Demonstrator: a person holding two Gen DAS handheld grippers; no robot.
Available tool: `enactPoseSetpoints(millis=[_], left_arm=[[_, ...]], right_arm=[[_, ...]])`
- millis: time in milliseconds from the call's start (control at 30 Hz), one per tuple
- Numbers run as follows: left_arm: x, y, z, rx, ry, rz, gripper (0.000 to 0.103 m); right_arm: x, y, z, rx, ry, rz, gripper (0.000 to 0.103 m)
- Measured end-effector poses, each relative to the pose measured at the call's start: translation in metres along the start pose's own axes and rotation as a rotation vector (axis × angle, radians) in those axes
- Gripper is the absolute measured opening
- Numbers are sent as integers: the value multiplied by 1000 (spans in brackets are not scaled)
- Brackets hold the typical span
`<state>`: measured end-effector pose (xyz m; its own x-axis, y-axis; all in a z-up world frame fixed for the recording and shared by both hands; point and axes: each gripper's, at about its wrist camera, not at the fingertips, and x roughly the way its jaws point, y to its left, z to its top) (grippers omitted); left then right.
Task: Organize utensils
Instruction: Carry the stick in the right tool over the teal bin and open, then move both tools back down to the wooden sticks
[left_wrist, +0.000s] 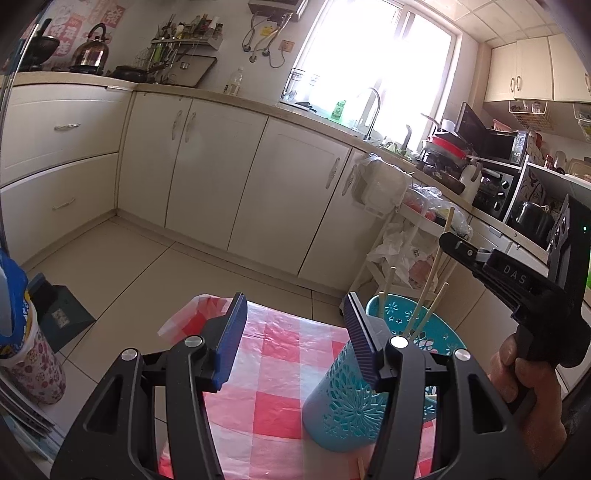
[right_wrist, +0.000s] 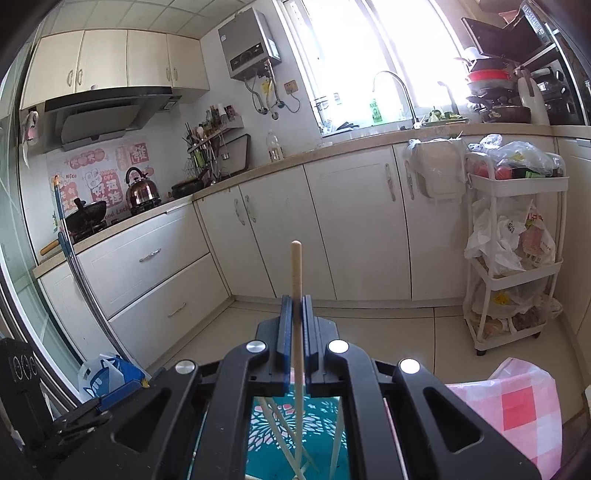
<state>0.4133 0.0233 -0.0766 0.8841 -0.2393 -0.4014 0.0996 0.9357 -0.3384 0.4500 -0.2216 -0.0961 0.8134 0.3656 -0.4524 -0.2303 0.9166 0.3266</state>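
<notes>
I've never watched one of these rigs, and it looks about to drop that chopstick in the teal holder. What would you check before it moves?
1. Grip on the chopstick: ok, the right gripper is shut on it, stick upright.
2. Stick over the holder: ok, the right wrist view shows teal directly beneath it.
3. Room inside: ok, only a few chopsticks stand there, leaning.
4. Holder steady: cannot tell; the left gripper is open with one finger by the rim, contact unclear.
5. Holder on the tablecloth: ok, upright.
6. Stick's lower tip clear of the others: cannot tell, it is hidden.
</notes>
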Motion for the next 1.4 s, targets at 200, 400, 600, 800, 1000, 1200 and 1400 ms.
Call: enactPoseSetpoints(millis=[200,400,600,800,1000,1200,1400], left_arm=[[2,0,-1,-4,9,2,52],[3,0,-3,1,28,8,55],[1,4,-4,-4,37,17,56],[-4,10,-14,17,68,45,57],[-14,7,-65,76,203,72,57],[-10,-25,-105,194,310,-2,57],[-3,-61,-138,325,403,-65,57]], right_arm=[[-4,3,-7,-21,30,5,22],[-42,-10,1,51,-30,-32,35],[-101,-20,-46,137,50,-112,43],[-101,-3,-157,127,376,-114,34],[-84,11,-203,80,492,-115,25],[-79,19,-218,2,545,-156,25],[-80,21,-219,-76,559,-188,24]])
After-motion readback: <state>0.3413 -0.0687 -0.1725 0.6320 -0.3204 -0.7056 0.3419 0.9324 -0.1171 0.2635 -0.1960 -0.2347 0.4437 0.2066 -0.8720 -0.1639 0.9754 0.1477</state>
